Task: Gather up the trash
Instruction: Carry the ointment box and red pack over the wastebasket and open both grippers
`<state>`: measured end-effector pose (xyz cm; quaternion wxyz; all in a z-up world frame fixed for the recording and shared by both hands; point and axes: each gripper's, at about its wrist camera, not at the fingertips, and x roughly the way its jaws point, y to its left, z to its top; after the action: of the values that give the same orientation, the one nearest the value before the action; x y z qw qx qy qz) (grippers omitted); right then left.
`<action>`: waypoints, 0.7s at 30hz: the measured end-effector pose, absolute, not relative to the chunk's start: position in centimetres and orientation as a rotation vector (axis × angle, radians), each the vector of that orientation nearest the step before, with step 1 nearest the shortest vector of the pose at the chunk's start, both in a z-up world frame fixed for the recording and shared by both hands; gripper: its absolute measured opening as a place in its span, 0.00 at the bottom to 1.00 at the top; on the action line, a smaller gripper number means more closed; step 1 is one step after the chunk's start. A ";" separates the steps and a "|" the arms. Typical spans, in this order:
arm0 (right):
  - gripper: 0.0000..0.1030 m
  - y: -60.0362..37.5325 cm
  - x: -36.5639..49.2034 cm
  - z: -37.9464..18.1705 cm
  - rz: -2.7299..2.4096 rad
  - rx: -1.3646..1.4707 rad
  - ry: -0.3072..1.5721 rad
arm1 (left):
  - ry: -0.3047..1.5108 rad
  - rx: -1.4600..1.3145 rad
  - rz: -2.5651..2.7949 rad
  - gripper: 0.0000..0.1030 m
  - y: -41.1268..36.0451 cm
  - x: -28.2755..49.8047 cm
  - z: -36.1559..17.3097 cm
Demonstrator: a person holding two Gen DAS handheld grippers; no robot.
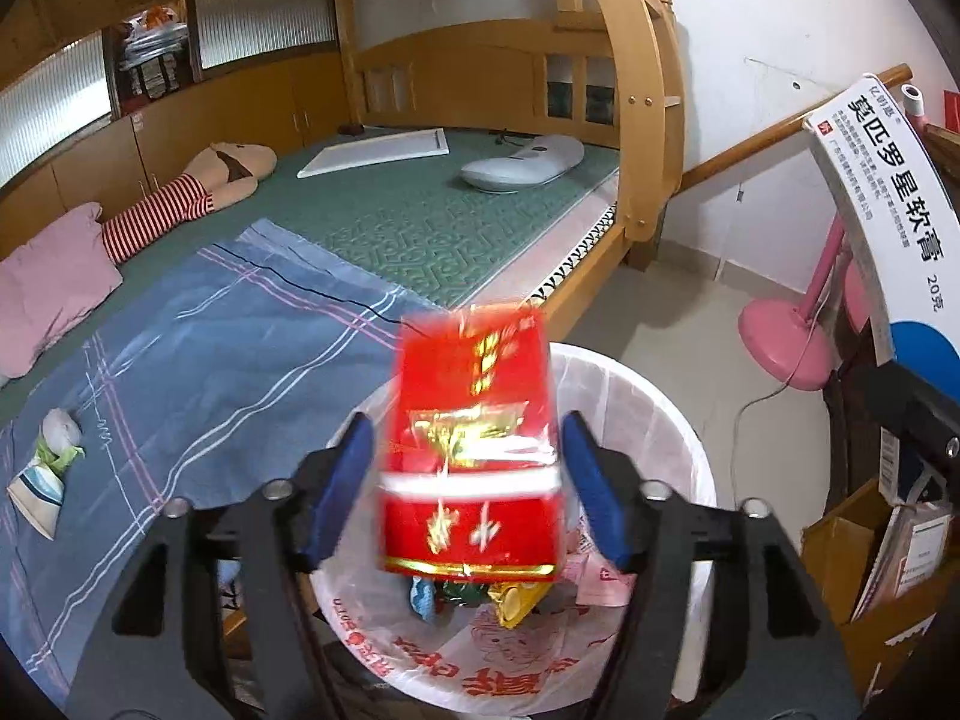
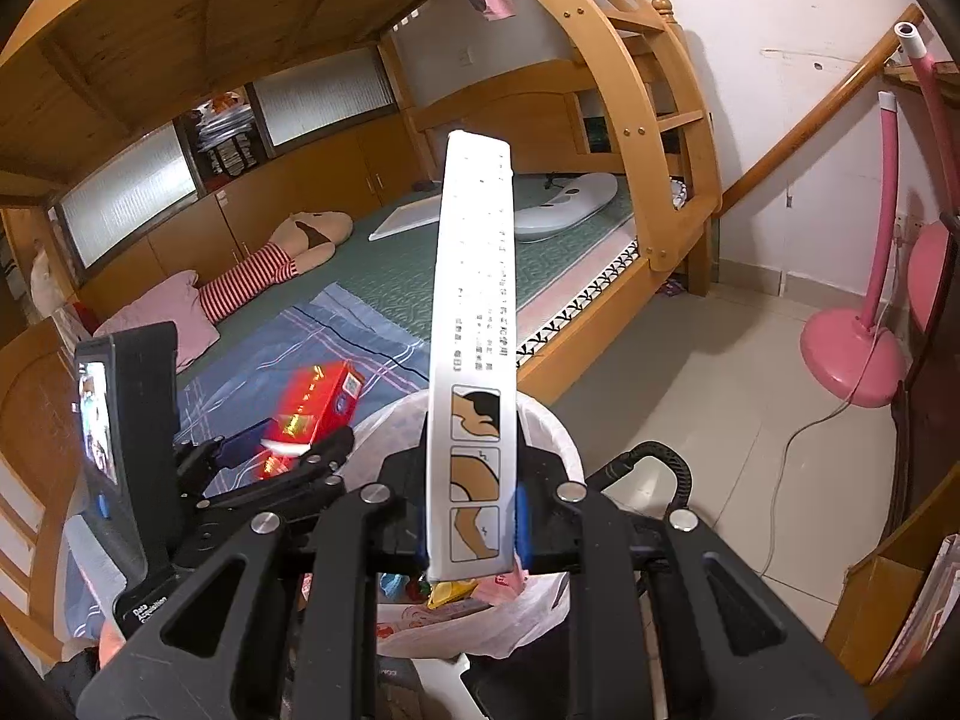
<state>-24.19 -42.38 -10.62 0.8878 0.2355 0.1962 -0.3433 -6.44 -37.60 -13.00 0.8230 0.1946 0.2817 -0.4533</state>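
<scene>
A red and gold packet (image 1: 474, 456) hangs blurred between the blue pads of my left gripper (image 1: 468, 426), with a gap on each side, right above a white-lined trash bin (image 1: 660, 420) that holds wrappers. The right wrist view shows the same red packet (image 2: 318, 402) at the left gripper (image 2: 282, 450), over the bin's rim (image 2: 390, 426). My right gripper (image 2: 471, 528) is shut on the lower end of a long white ointment box (image 2: 474, 330), which stands upright beside the bin. That box (image 1: 870, 198) shows at the right edge of the left wrist view.
A blue checked cloth (image 1: 210, 372) covers the near part of the bed, with a paper cup and tissue (image 1: 42, 480) on it. A pink fan base (image 1: 786, 342) stands on the tiled floor. A cardboard box (image 1: 864, 540) sits at right. The wooden bunk frame (image 1: 642, 120) rises behind.
</scene>
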 end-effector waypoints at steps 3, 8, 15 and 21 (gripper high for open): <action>0.21 -42.3 -24.2 -10.7 -0.716 0.491 0.410 | 0.615 0.406 -0.981 0.73 -37.8 -6.5 -13.1; 0.21 -42.1 -24.0 -10.7 -0.718 0.495 0.415 | 0.664 0.361 -1.003 0.83 -37.5 -5.8 -13.2; 0.21 -42.5 -23.2 -11.3 -0.696 0.505 0.440 | 0.619 0.333 -0.966 0.84 -36.2 -5.2 -11.8; 0.21 -43.5 -19.6 -14.0 -0.659 0.518 0.554 | 0.577 0.293 -0.861 0.84 -33.4 -3.4 -10.2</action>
<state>-19.59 -43.51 -14.04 0.8765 0.2483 0.2654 -0.3157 -3.35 -33.45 -10.25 0.8585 0.1394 0.2749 -0.4099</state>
